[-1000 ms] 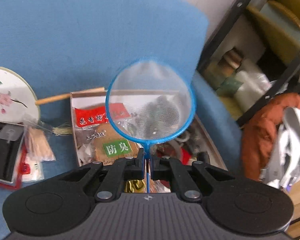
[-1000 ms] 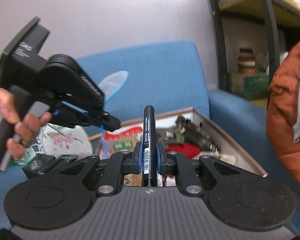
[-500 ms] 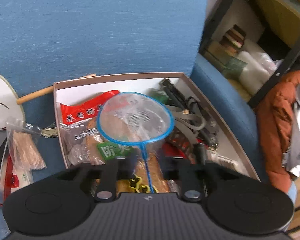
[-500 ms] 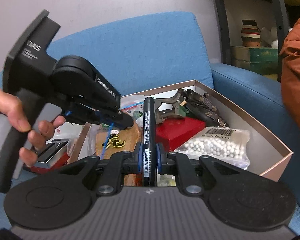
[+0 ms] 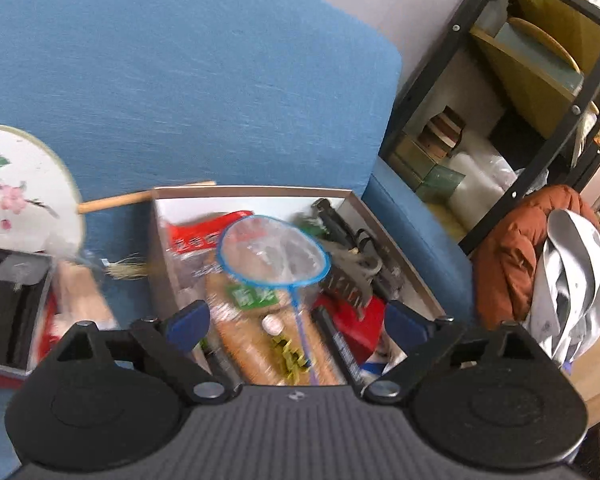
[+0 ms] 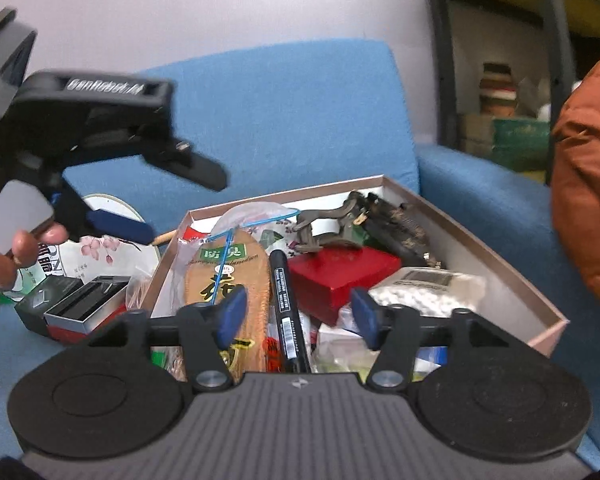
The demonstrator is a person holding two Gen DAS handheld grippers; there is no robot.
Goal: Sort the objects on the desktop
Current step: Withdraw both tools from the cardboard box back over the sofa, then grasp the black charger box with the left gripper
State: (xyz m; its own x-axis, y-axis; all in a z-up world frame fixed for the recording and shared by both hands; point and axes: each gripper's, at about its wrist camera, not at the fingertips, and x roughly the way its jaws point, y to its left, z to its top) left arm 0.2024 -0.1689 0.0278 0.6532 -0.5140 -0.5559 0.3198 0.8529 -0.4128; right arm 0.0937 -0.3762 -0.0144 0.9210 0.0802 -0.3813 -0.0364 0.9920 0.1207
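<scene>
Claws both gape, your left claw point(image 5: 296, 316) and right claw point(image 6: 298, 312) holding nothing, since the blue net point(image 5: 274, 252) and black marker point(image 6: 286, 304) lie sorted in the box point(image 6: 492, 236).

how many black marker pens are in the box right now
1. The black marker lies in the box between the insole pack and the red case, under the open right tongs. Clutter may hide others.

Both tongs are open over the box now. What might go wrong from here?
1. The blue net lies loosely on the insole pack, its hoop propped up; a passing left tongs might snag it.
2. The black marker rests on a slope between the insole pack and the red box; it might slide deeper.
3. The cardboard box looks crowded, so later items may spill.
</scene>
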